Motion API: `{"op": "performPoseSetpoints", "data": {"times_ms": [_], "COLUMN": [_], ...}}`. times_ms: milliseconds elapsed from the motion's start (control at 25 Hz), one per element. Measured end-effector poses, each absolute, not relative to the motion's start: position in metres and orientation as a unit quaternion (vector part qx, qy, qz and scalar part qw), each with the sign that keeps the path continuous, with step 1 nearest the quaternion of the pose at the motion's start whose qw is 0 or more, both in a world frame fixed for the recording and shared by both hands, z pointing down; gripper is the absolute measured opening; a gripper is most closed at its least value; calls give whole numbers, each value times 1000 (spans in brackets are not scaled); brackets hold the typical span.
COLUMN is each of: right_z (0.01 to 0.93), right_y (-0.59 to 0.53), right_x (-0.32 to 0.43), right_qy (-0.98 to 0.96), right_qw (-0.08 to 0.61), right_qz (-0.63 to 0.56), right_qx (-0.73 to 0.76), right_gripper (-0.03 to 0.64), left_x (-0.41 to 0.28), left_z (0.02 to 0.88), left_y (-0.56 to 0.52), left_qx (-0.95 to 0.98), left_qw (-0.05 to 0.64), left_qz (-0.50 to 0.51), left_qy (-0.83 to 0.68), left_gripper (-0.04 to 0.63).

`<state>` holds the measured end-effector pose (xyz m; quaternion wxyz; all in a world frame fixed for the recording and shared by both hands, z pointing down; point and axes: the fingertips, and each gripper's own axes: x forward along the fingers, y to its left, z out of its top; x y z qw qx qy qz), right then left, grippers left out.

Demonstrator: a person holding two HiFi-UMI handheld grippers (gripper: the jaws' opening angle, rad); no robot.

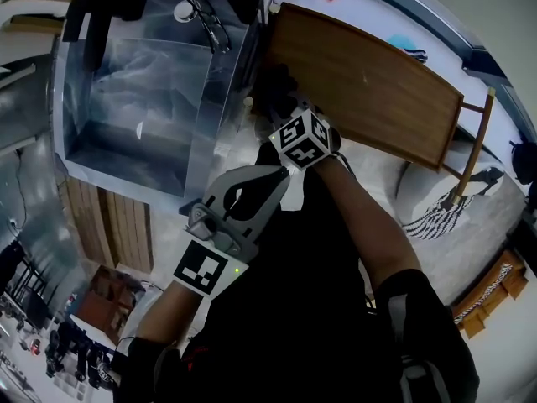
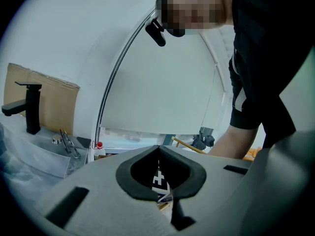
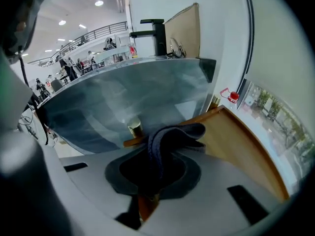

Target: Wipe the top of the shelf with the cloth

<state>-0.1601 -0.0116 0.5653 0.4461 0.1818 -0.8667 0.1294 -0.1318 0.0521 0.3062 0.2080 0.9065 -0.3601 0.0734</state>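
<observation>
The wooden shelf top (image 1: 369, 78) runs across the upper right of the head view, beside a sink. My right gripper (image 1: 284, 103) is at the shelf's left end, shut on a dark blue-grey cloth (image 1: 270, 81). In the right gripper view the cloth (image 3: 170, 134) is folded between the jaws and lies over the near corner of the shelf top (image 3: 238, 149). My left gripper (image 1: 278, 175) hangs just below and behind the right one, off the shelf. Its jaws are shut with nothing between them, and their tips meet in the left gripper view (image 2: 158, 149).
A steel sink (image 1: 138, 99) wrapped in clear film lies left of the shelf, with a black faucet (image 3: 153, 33) at its far side. A small red-capped bottle (image 3: 232, 97) stands by the wall. A wooden rack (image 1: 474, 145) stands off the shelf's right end.
</observation>
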Motion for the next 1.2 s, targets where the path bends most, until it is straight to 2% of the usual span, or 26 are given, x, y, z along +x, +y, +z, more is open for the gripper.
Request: {"op": "performPoseSetpoints", "data": {"times_ms": [240, 560, 880, 1200], "right_z": [571, 576, 579, 582], "right_y": [-8, -2, 2, 4], "right_x": [-156, -97, -20, 92], "right_qy": [-862, -849, -829, -790], "right_qw": [445, 456, 461, 474], "right_qz": [141, 150, 167, 196], "right_qx": [197, 222, 267, 336], "right_gripper": [38, 38, 38, 38], "left_x": [-131, -91, -38, 23], "left_z": [315, 307, 303, 300], "left_y": [55, 54, 56, 55], "left_qx": [906, 919, 933, 947], "left_qw": [219, 205, 194, 183], "left_qz": [80, 83, 97, 108], "left_qy": [-352, -327, -288, -241], "left_gripper": [20, 20, 20, 20]}}
